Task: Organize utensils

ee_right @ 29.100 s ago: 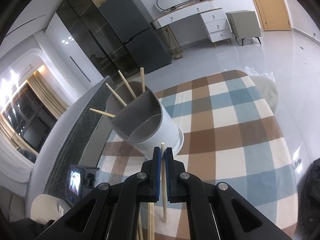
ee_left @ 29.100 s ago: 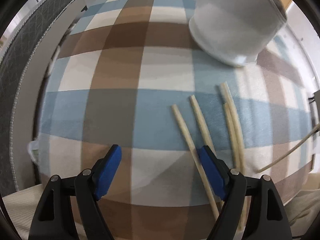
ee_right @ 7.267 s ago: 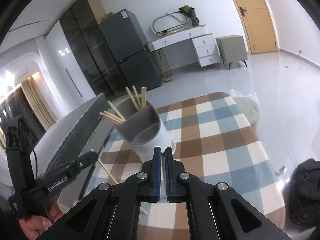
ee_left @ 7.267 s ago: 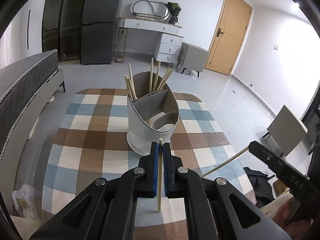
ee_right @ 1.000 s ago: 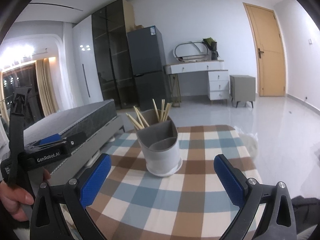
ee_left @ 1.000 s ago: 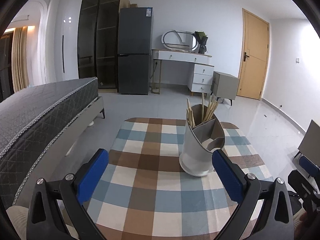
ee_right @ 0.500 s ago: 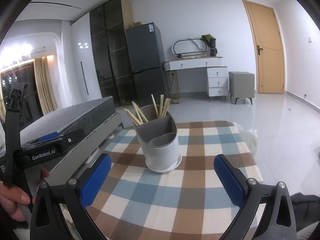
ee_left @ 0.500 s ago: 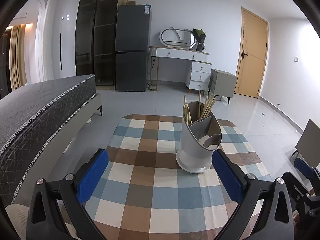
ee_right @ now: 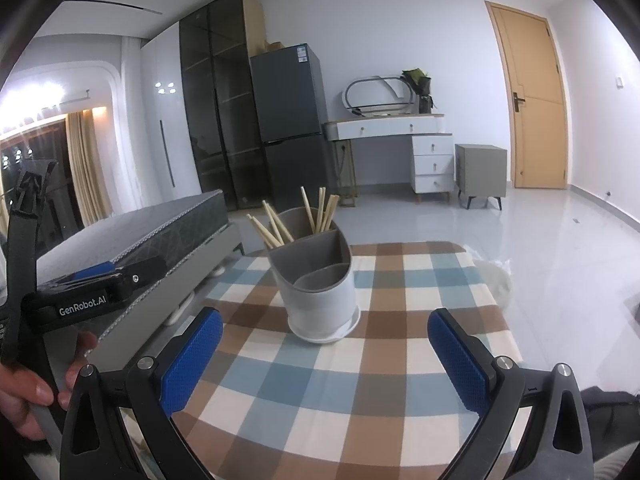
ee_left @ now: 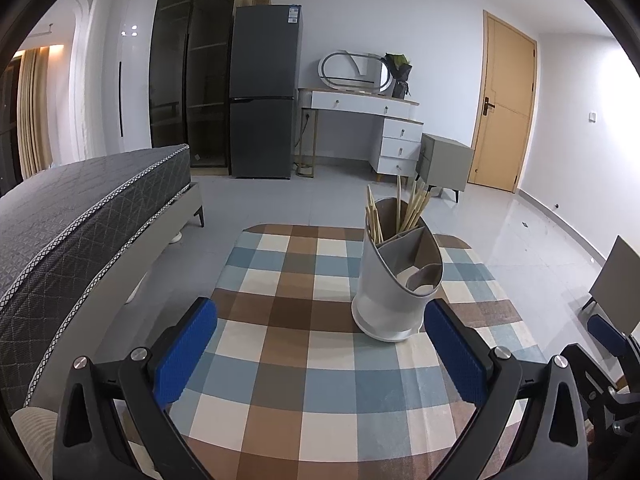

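On the checked cloth (ee_left: 280,364), chopsticks (ee_left: 404,210) fill the grey holder (ee_left: 394,284); both jaws gape apart.

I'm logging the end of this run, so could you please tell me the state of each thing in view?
Left tongs: open, empty.
Right tongs: open, empty.
Utensil holder: upright on the checked cloth.
Chopsticks: standing in the holder's rear compartment.
Door: closed.

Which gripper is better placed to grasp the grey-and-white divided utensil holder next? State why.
Right, probably. The right gripper is open with the grey-and-white utensil holder nearly centred between its fingers. In the left wrist view the left gripper, also open, has it off-centre.
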### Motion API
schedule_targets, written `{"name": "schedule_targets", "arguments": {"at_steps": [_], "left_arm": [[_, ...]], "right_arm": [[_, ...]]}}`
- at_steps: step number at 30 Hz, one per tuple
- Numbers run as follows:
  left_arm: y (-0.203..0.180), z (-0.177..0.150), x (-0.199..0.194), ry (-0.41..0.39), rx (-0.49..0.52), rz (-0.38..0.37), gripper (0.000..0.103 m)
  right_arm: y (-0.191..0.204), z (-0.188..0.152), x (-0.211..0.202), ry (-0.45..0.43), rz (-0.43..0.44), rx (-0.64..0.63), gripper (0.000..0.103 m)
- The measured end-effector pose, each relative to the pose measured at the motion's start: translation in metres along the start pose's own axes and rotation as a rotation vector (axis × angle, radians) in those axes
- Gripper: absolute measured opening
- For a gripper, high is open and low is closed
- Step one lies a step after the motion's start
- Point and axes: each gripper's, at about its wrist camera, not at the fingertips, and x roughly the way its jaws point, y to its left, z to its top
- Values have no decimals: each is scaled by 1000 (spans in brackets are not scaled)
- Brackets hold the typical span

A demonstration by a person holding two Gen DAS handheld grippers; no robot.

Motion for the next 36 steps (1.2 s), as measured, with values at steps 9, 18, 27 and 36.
{"name": "schedule_targets", "arguments": {"at_steps": [9, 18, 27, 36], "left_arm": [[0, 0, 0, 2, -4, 10, 101], [1, 0, 0, 0, -11, 8, 101], [2, 0, 2, -4, -15, 49, 101], [1, 0, 0, -20, -10, 46, 101]], "right_arm": [[0, 0, 0, 1, -2, 0, 103], [2, -2, -1, -1, -6, -3, 103], [3, -2, -3, -8, -15, -5, 103], [3, -2, -4, -6, -16, -5, 103]]}}
